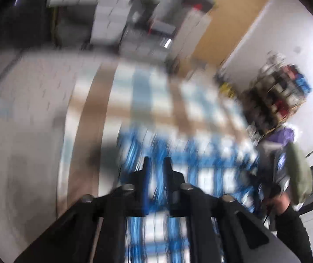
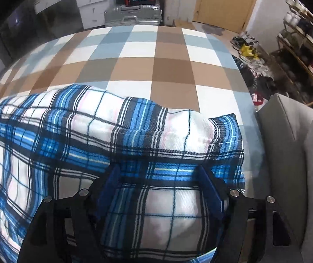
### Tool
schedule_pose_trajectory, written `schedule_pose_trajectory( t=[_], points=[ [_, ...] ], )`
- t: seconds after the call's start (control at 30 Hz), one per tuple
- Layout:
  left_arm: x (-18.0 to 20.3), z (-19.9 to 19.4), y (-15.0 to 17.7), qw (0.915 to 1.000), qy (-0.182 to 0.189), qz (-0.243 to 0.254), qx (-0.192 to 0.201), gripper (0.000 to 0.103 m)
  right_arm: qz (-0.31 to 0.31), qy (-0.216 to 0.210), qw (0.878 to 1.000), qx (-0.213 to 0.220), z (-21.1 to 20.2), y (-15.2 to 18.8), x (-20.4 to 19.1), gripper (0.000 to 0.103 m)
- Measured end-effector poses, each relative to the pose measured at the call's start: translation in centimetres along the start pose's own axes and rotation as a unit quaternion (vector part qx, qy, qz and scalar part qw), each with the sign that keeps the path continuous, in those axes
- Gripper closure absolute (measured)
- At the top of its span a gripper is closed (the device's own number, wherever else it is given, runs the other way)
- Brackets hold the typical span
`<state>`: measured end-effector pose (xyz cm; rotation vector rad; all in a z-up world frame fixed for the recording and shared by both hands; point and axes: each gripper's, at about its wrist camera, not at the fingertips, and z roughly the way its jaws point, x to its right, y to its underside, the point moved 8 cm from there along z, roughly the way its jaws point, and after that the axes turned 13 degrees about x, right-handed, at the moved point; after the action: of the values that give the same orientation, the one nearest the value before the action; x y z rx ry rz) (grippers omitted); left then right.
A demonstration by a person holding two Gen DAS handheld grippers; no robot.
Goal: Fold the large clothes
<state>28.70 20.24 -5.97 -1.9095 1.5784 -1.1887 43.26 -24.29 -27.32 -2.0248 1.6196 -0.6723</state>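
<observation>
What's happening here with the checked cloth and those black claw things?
A person holds a gripper in each hand and is folding a blue plaid garment on a checked bed. The right gripper is open over the cloth. The left gripper looks nearly shut, though its view is too blurred to say whether it grips cloth.

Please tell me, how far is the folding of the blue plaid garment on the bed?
Early stage. Done: the blue plaid garment lies on the checkered bed cover, bunched with one rough fold at its far edge. In hand: the left gripper, nearly closed, seems to hold the cloth; the right gripper is open over it. Left: smoothing and folding.
</observation>
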Motion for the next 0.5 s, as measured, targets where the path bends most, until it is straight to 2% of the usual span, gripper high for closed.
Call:
schedule_pose_trajectory(
  t=[0.03, 0.07, 0.1, 0.13, 0.17, 0.2, 0.23, 0.27, 0.3, 0.33, 0.4, 0.5],
  points=[
    [0.8, 0.6, -1.2, 0.9996, 0.003, 0.02, 0.018, 0.045, -0.002, 0.001, 1.0, 0.004, -0.1, 0.1, 0.0, 0.03],
    [1.7, 1.6, -1.8, 0.9983, 0.006, 0.052, 0.026, 0.031, -0.003, 0.0, 1.0, 0.009, -0.4, 0.3, 0.0, 0.03],
    [2.4, 3.5, -1.7, 0.9961, 0.006, 0.085, 0.022, 0.026, -0.004, -0.001, 1.0, 0.012, -0.5, 0.3, -0.1, 0.03],
    [2.3, 5.1, -0.8, 0.9948, 0.012, 0.101, -0.002, 0.027, -0.006, -0.003, 1.0, 0.014, -0.6, 0.4, -0.1, 0.03],
    [2.0, 7.6, 1.2, 0.9923, 0.019, 0.111, -0.052, 0.028, -0.007, -0.006, 1.0, 0.014, -0.6, 0.3, -0.1, 0.03],
    [0.9, 9.9, 3.5, 0.9902, 0.013, 0.101, -0.096, 0.035, -0.007, -0.008, 1.0, 0.013, -0.6, 0.4, 0.1, 0.03],
    [0.1, 11.5, 5.4, 0.9877, 0.007, 0.09, -0.128, 0.056, -0.007, -0.008, 1.0, 0.011, -0.4, 0.3, 0.2, 0.029],
    [-0.8, 13.2, 8.0, 0.9819, 0.006, 0.077, -0.173, 0.066, -0.008, -0.006, 1.0, 0.011, -0.5, 0.5, 0.5, 0.026],
    [-1.4, 14.3, 10.1, 0.9782, 0.009, 0.064, -0.197, 0.072, -0.007, -0.002, 1.0, 0.01, -0.2, 0.6, 0.8, 0.023],
    [-2.0, 14.6, 11.2, 0.9779, 0.012, 0.056, -0.201, 0.073, -0.002, -0.005, 1.0, 0.01, 0.1, 0.6, 1.1, 0.022],
    [-2.4, 14.0, 11.7, 0.9846, 0.017, 0.054, -0.165, 0.072, 0.012, -0.017, 1.0, 0.008, 0.3, 0.9, 1.6, 0.019],
    [-3.1, 13.0, 12.1, 0.9879, 0.012, 0.042, -0.149, 0.071, 0.015, -0.012, 1.0, 0.005, 0.0, 0.9, 1.6, 0.018]
  ],
)
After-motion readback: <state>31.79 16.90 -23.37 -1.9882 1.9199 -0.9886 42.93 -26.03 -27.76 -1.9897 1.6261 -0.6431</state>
